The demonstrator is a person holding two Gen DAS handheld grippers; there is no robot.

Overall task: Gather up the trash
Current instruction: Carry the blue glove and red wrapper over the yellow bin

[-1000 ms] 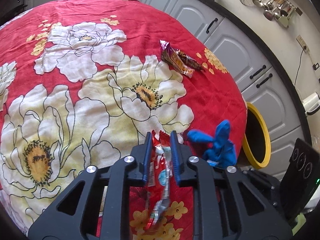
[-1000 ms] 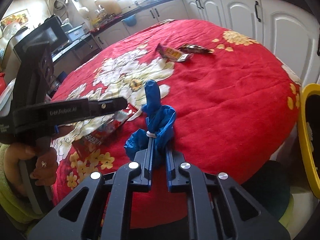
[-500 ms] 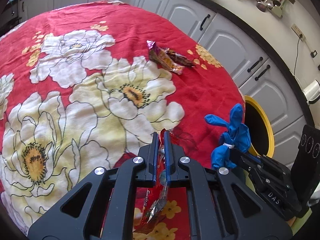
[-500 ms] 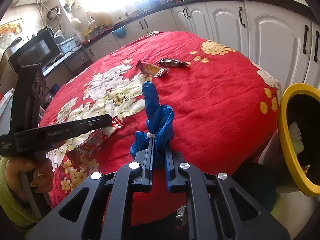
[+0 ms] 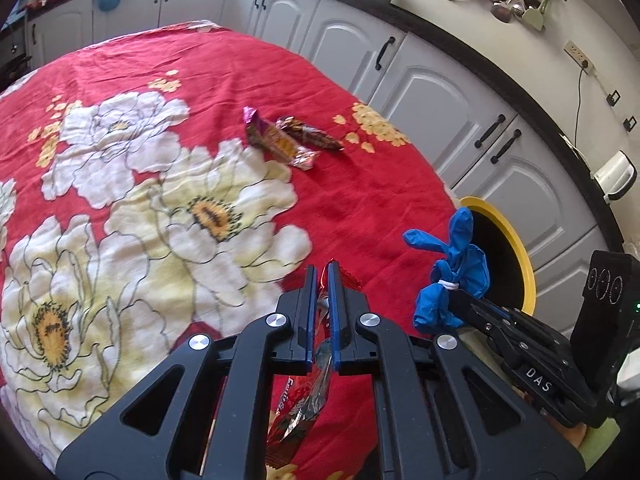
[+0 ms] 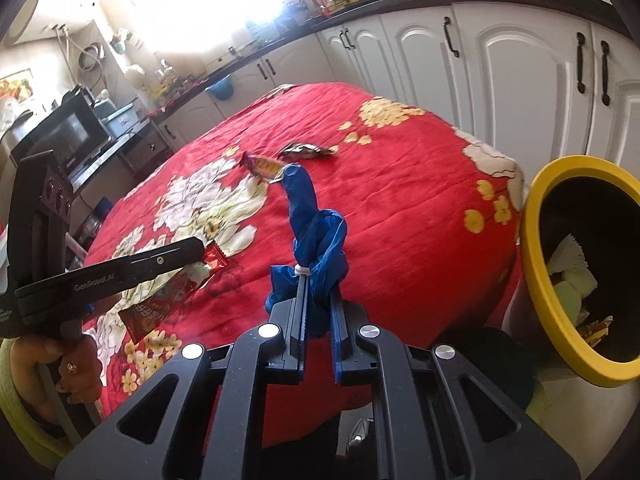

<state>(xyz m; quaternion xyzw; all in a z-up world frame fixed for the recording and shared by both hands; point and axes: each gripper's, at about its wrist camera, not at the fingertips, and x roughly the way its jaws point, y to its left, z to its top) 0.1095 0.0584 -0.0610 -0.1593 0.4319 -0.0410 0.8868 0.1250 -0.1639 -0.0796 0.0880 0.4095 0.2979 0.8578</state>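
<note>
Since a second ago our left gripper (image 5: 319,280) has clamped its jaws fully on the red snack wrapper (image 5: 304,404) and lifted it off the worktop (image 5: 360,208). Right gripper (image 6: 318,292) still pinches the blue glove (image 6: 316,232), now nearer the yellow bin (image 6: 540,280) (two wrappers (image 5: 280,142) remain far).

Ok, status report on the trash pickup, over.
Left gripper shut on red wrapper. Right gripper shut on blue glove. Yellow bin open beside table, path clear. Two wrappers left on cloth.
</note>
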